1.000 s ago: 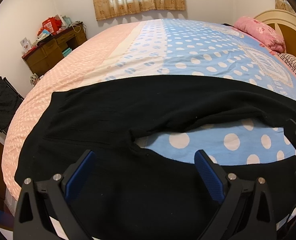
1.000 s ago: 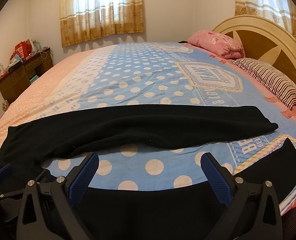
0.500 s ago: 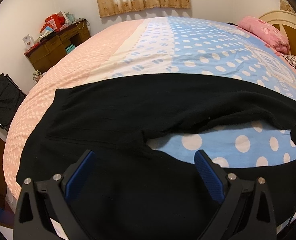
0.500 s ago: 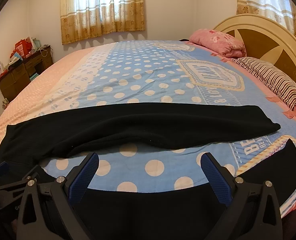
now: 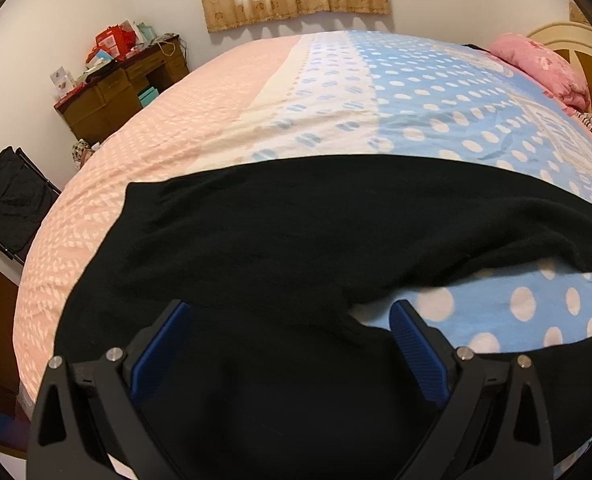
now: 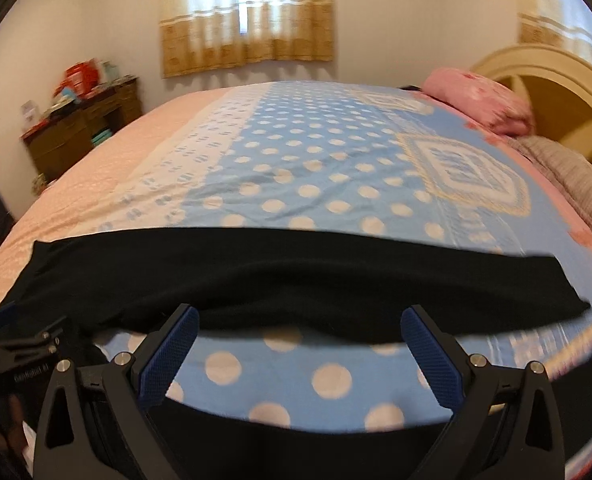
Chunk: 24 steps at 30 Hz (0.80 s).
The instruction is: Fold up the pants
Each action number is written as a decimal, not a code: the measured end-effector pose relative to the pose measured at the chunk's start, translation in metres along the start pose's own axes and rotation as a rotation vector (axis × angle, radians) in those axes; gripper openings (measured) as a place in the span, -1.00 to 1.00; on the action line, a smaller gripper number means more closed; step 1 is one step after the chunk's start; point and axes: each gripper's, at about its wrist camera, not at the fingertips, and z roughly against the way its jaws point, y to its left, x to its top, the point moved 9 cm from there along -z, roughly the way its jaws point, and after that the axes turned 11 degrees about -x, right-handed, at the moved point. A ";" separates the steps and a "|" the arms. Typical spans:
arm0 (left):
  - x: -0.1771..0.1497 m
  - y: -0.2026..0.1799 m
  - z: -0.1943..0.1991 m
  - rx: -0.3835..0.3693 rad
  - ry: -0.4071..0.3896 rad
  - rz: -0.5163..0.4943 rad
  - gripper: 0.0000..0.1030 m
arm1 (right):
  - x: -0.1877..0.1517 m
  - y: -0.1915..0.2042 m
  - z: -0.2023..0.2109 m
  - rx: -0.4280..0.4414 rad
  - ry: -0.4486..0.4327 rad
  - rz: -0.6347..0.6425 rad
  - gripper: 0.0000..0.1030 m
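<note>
Fingers (image 5: pixel 164 354) spread over black pants (image 5: pixel 296 240)

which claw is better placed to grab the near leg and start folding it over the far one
Probably the left claw: it is open directly over the black pants, at the crotch, with fabric between its fingers. The right claw is also open but frames mostly bare bedspread between the two legs.

Black pants (image 5: pixel 296 232) flat on the bed, lying crosswise ahead of both claws. Waist end sits ahead-left of the left claw. Legs split apart: far leg (image 6: pixel 280 276) stretches rightward beyond the right claw's fingers, near leg (image 6: pixel 296 448) runs under them.
</note>
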 end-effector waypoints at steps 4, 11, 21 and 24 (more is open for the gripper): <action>0.010 0.036 -0.008 0.021 0.023 0.060 0.96 | 0.021 0.020 -0.021 0.070 0.005 0.066 0.64; 0.031 0.085 -0.029 -0.005 0.054 0.213 0.95 | 0.044 0.070 -0.081 0.195 0.074 0.210 0.52; 0.041 0.098 -0.068 -0.005 0.079 0.287 0.95 | 0.048 0.110 -0.148 0.284 0.160 0.373 0.49; 0.037 0.096 -0.079 0.001 0.103 0.282 0.95 | 0.034 0.114 -0.160 0.323 0.219 0.394 0.23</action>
